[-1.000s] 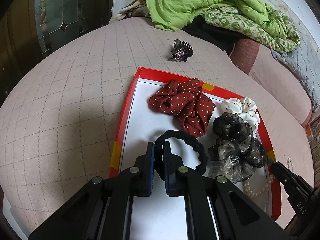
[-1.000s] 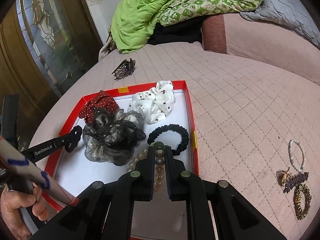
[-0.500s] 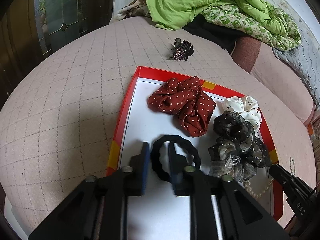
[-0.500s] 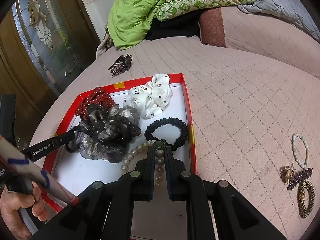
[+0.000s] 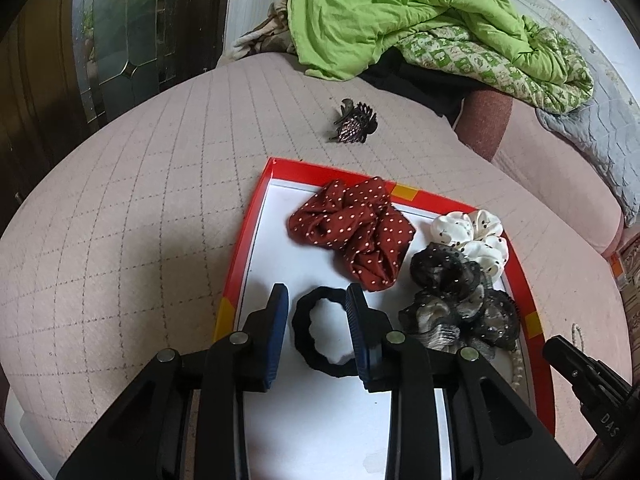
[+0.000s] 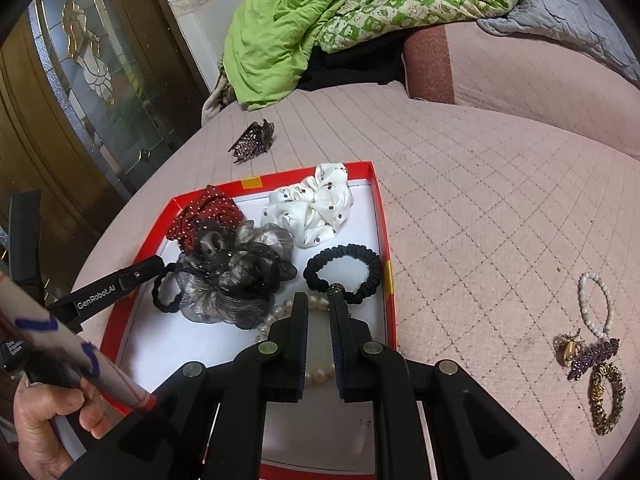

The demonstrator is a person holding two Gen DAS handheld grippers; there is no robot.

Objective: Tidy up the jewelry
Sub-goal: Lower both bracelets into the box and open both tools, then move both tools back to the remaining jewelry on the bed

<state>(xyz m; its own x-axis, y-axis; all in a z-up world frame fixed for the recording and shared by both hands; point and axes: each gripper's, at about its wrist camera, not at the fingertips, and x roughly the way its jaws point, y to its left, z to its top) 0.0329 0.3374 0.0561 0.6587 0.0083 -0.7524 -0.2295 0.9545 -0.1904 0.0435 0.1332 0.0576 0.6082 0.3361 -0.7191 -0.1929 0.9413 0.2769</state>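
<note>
A red-rimmed white tray (image 5: 240, 264) lies on the pink quilted bed. In it are a red dotted scrunchie (image 5: 352, 228), a white scrunchie (image 5: 472, 232), a grey-black scrunchie (image 5: 456, 304) and a black hair tie (image 5: 316, 334). My left gripper (image 5: 318, 300) is open and stands astride the hair tie, which lies on the tray. My right gripper (image 6: 320, 300) is slightly open over a pearl necklace (image 6: 280, 314) lying in the tray, beside a second black hair tie (image 6: 344, 268).
A dark claw clip (image 5: 354, 122) lies on the bed beyond the tray. A pearl bracelet (image 6: 596, 304), a purple clip (image 6: 592, 358) and a gold bracelet (image 6: 606, 398) lie on the bed right of the tray. A green blanket (image 5: 420, 20) is piled at the back.
My left gripper has opened and let the black hair tie down onto the tray. My right gripper has parted and released the pearl necklace.
</note>
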